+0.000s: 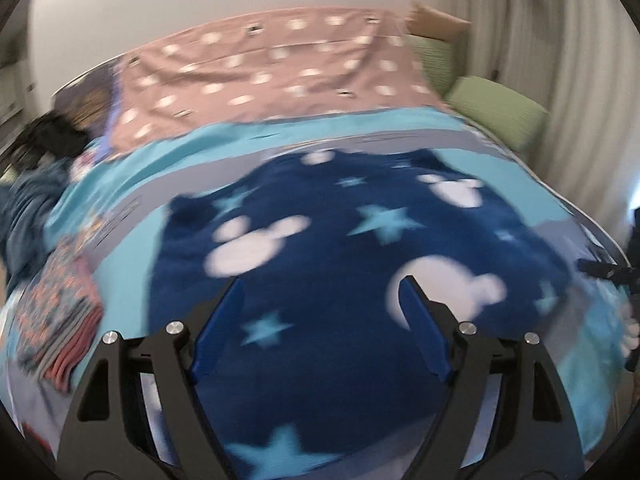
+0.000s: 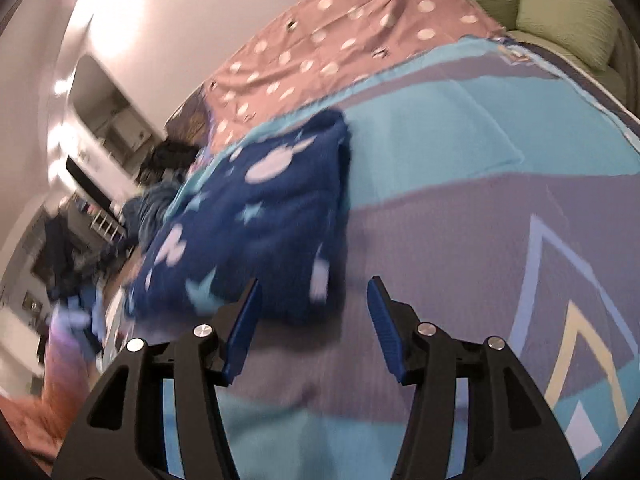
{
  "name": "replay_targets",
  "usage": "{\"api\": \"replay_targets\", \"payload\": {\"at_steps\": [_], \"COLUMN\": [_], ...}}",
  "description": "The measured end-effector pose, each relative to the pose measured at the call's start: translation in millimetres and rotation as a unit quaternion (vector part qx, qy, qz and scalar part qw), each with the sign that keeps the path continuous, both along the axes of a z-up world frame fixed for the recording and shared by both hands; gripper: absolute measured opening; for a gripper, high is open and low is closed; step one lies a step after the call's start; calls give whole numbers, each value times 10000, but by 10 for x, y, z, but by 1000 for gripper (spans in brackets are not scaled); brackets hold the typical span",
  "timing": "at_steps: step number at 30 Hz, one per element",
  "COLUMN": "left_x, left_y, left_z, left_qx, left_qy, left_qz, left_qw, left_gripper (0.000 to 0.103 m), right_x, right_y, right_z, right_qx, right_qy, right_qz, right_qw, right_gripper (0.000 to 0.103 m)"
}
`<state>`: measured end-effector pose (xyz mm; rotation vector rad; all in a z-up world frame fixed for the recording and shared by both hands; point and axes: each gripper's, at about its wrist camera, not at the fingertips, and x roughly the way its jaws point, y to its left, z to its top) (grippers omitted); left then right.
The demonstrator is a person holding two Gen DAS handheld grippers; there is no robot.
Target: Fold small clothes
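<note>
Your left gripper (image 1: 322, 304), fingers spread and empty, hovers over the navy star-printed fleece garment (image 1: 340, 248); your right gripper (image 2: 314, 312), also spread and empty, has it at eleven o'clock.

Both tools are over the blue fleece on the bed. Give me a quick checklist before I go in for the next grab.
1. Left tool open: ok, nothing between its fingers.
2. Right tool open: ok, empty.
3. Left tool over the blue fleece: ok.
4. Right tool lined up with the fleece: not ok; the fleece lies to its left, bedspread ahead.
5. Fleece flat, edges findable: cannot tell, both views blurred.
6. Folded stack apart from the fleece: ok, it lies to the left.
</note>
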<state>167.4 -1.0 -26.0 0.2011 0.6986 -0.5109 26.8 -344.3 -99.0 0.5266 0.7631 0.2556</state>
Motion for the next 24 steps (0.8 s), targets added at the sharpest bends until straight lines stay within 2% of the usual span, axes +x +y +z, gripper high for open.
{"api": "replay_targets", "payload": {"at_steps": [5, 7, 10, 12, 15, 20, 24], "left_x": [-28, 9, 98, 190, 350, 719, 882], "left_y": [-745, -999, -1356, -1582, -1799, -2109, -2294], "left_z": [94, 84, 23, -43, -131, -257, -309], "left_qx": [232, 383, 523, 621, 656, 403, 313], "left_qy": [-96, -85, 100, 261, 504, 1062, 1328], "left_qz": [-802, -1006, -1284, -1405, -1473, -1423, -1437], "left_qw": [9965, 9942, 9903, 9878, 9856, 9833, 9802], "left_gripper": [81, 81, 81, 81, 81, 81, 81], "right_x": [74, 201, 406, 477, 536, 788, 843], "right_y": [95, 61, -6, 27, 58, -70, 46], "right_z": [-69, -146, -255, -233, -97, 99, -22], "right_qx": [-5, -20, 292, 444, 450, 1529, 1308], "right_qy": [-130, -4, 201, 94, -230, -804, -589], "right_qz": [645, 737, 1058, 1478, 1870, 2393, 2592], "right_qw": [9978, 9973, 9938, 9880, 9811, 9555, 9551], "right_gripper": [55, 55, 55, 55, 58, 58, 58]}}
